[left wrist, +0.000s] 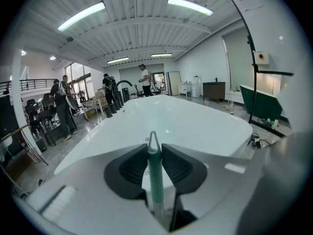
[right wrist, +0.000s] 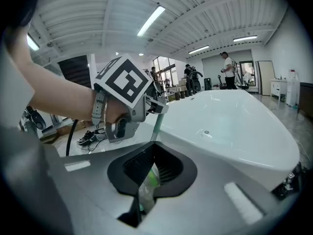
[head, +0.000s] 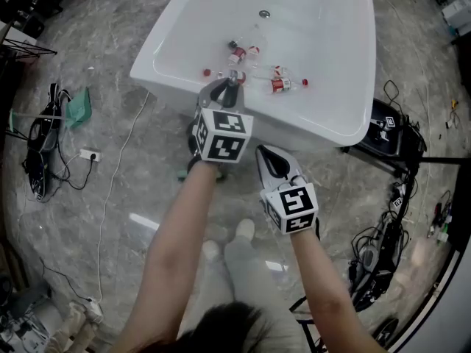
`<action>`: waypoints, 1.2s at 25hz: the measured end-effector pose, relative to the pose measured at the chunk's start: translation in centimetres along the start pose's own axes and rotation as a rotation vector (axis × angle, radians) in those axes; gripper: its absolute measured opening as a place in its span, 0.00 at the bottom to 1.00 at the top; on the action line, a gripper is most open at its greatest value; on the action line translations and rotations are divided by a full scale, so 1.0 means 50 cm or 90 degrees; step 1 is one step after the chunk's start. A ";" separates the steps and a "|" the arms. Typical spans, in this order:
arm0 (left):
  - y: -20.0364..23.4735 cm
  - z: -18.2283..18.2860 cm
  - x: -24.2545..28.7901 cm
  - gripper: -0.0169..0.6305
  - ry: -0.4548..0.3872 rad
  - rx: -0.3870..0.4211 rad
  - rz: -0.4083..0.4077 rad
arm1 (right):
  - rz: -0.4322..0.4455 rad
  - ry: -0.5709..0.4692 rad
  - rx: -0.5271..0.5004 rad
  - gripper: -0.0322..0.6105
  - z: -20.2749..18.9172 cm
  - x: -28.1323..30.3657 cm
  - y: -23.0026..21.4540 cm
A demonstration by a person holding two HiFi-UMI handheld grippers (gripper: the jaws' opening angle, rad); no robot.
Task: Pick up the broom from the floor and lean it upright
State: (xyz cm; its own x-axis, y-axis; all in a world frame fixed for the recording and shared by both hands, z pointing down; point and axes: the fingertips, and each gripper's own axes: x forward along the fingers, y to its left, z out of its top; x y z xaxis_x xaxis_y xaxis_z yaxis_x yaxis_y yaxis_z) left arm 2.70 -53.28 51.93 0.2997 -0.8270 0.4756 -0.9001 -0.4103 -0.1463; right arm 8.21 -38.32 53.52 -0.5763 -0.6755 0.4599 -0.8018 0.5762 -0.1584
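Note:
The broom's teal handle [left wrist: 154,175] stands nearly upright in front of the white bathtub [head: 324,43]. My left gripper [head: 229,87] is shut on the handle near its top, where a small hanging loop [left wrist: 152,137] pokes out above the pads. My right gripper [head: 277,162] is shut on the same handle [right wrist: 156,126] lower down and nearer my body. In the right gripper view the handle rises from my right gripper [right wrist: 152,155] up to the left gripper [right wrist: 155,106]. The grippers and my arms hide most of the broom in the head view.
Several small bottles [head: 250,57] lie inside the bathtub. A green dustpan [head: 79,107], a power strip [head: 88,154] and cables lie on the floor at the left. Black equipment [head: 390,134] and more cables crowd the right. People [left wrist: 63,111] stand far behind the tub.

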 end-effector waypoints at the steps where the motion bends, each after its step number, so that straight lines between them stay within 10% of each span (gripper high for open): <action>1: 0.000 0.006 0.002 0.15 -0.006 0.000 -0.001 | -0.002 -0.001 0.001 0.05 0.000 -0.001 -0.002; 12: -0.010 0.025 -0.023 0.26 -0.014 -0.004 -0.024 | -0.023 -0.006 0.018 0.05 0.024 -0.029 -0.013; 30: -0.022 0.130 -0.276 0.25 -0.056 -0.024 -0.074 | -0.010 -0.092 -0.016 0.05 0.277 -0.140 0.113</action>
State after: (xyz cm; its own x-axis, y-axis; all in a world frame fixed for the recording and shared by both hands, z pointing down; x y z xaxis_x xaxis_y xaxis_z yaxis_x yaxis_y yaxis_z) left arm 1.58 -43.90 39.91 0.4279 -0.8056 0.4098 -0.8683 -0.4922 -0.0611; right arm 5.52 -36.68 37.29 -0.5816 -0.7427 0.3319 -0.8079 0.5749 -0.1293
